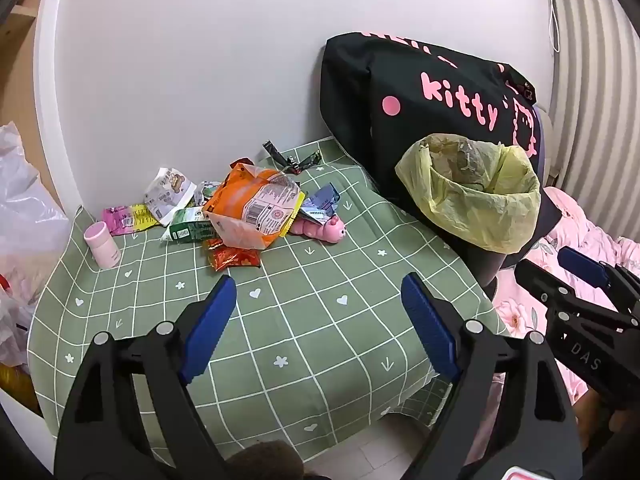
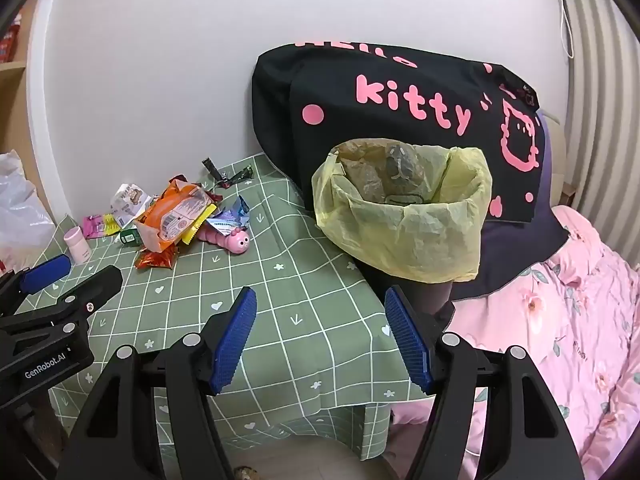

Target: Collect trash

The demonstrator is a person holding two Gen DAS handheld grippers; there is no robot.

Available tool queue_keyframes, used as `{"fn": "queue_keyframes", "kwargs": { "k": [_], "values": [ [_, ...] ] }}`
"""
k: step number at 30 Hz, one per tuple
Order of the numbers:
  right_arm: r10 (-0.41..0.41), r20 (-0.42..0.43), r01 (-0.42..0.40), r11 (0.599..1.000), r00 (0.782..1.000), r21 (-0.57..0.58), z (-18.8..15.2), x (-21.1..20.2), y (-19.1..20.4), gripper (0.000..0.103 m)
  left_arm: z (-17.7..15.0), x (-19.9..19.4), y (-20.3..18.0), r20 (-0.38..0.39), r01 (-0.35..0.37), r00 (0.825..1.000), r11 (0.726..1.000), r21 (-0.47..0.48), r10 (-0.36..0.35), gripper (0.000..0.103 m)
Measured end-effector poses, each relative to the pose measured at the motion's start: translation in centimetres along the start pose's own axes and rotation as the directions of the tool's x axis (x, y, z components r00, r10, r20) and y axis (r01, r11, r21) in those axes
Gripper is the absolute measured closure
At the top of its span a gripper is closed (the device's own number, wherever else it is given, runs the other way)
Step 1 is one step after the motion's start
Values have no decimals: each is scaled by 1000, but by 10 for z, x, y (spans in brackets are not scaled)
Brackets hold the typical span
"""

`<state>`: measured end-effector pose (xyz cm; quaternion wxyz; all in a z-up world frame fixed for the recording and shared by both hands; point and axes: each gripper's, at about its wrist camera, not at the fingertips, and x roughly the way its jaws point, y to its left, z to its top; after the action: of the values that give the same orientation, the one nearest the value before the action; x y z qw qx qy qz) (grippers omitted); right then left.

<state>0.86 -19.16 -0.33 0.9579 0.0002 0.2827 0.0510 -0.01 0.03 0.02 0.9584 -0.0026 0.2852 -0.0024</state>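
Crumpled orange foil snack wrapper (image 1: 256, 208) at eleven o'clock from wide-open, empty left gripper (image 1: 320, 320), long axis ten-to-four; right gripper (image 2: 320, 336), likewise agape and empty, farther off.

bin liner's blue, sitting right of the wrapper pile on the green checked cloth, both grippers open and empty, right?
Not blue: both wrist views show the bin liner is pale yellow. The rest holds: it sits right of the wrapper pile on the green checked cloth, and the left gripper and right gripper are open and empty.

wrappers (image 1: 248, 204) heaped far-left on table (image 1: 320, 340) | bin (image 1: 472, 196) right (toy (image 1: 324, 230), seemingly, beside heap)
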Motion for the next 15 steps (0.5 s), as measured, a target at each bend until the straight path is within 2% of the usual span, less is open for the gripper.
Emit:
{"fn": "queue_keyframes", "kwargs": {
  "k": [15],
  "values": [
    [2,-6,-2,1000,1000,4,-1,4,-4,40,-5,2,6,-5,-2,1000,1000,-15,2,23]
  ]
}}
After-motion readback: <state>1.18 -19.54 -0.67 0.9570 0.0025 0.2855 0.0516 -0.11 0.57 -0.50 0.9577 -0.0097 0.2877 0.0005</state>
